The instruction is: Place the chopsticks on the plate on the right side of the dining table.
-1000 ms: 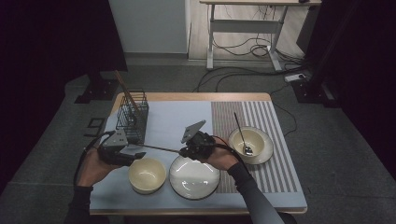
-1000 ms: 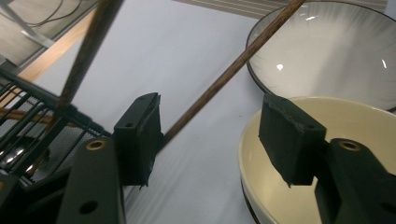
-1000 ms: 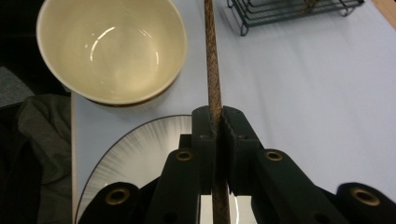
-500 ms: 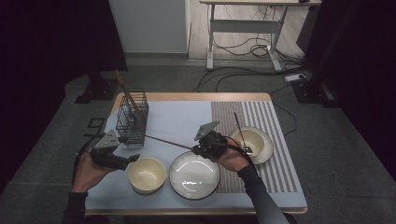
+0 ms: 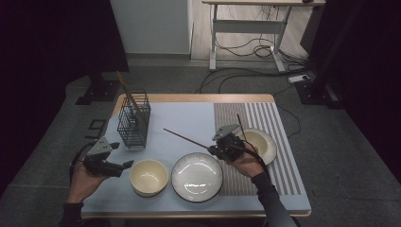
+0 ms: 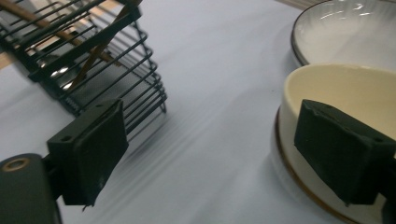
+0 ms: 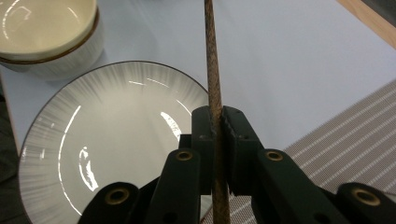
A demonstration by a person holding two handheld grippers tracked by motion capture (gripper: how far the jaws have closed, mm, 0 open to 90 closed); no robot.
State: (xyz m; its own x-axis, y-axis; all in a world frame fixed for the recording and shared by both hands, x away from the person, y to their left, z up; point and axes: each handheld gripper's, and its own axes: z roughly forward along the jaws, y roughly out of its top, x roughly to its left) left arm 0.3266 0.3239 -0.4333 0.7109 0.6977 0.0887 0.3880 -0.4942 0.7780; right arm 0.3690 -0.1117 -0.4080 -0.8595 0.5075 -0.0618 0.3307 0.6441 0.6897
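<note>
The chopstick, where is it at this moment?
In the high view the chopstick is clamped in the right gripper, pointing left over the blue mat, above the plate.

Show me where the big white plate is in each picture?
High view: the plate sits at the bottom middle, beside the right gripper holding a chopstick.
Left gripper view: its rim curves at the top right corner.
Right gripper view: it spreads across the left, behind the jaws.
Shared landmark: the cream bowl next to it.
</note>
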